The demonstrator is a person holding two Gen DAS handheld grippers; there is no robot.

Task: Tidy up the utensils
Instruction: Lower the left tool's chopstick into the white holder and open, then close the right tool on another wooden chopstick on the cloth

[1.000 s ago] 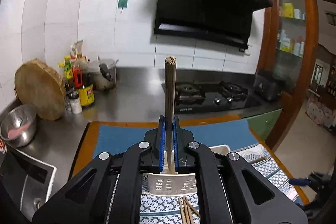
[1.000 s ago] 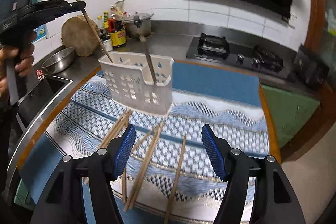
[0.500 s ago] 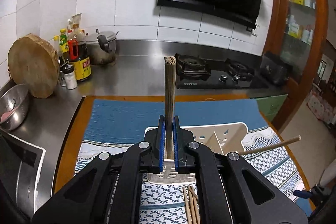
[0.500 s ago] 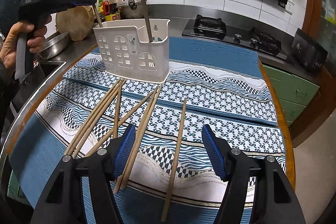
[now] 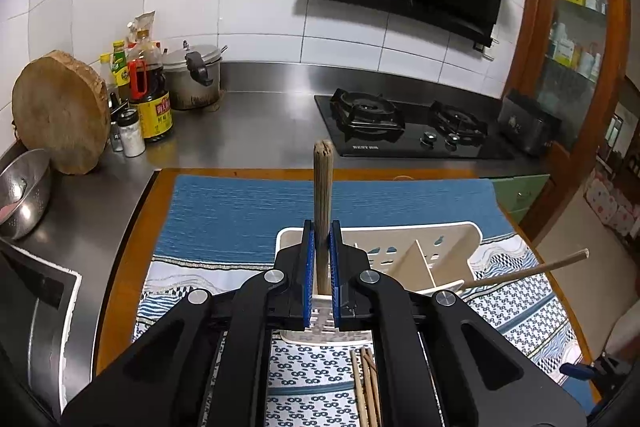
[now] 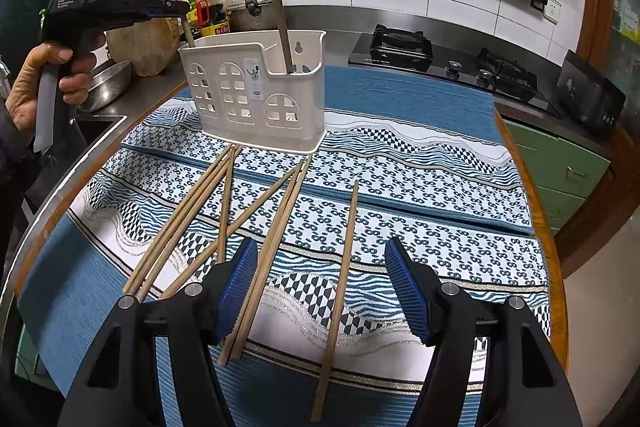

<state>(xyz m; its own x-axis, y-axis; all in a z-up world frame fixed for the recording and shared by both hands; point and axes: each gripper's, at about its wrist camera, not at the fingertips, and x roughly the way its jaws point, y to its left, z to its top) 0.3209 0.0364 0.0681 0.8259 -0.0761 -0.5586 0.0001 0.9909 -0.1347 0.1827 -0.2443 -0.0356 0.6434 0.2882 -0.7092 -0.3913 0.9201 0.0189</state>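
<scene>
Cloth (image 6: pixel 420 163): I have the patterned mat spread under and ahead of my right gripper (image 6: pixel 320 291), and the whole job sits on it.
Holder (image 6: pixel 256 87): the white utensil caddy stands upright well ahead of my right gripper, and directly beneath and just past my left gripper (image 5: pixel 320 267) in the left wrist view.
Left in hand: my left gripper is clenched on one chopstick (image 5: pixel 322 199), held upright with its lower end already down in the holder's left compartment (I judge it is about ready to let go).
Done so far: one chopstick (image 6: pixel 280 15) leans inside the holder's right compartment, beyond my right gripper.
Still loose: about eight chopsticks (image 6: pixel 224 211) lie scattered on the cloth between my right gripper and the holder, several reaching back beside its left finger.
Next pick: a single chopstick (image 6: pixel 340 275) runs between my right gripper's spread, empty jaws.
Progress: early, I reckon; most remains.
</scene>
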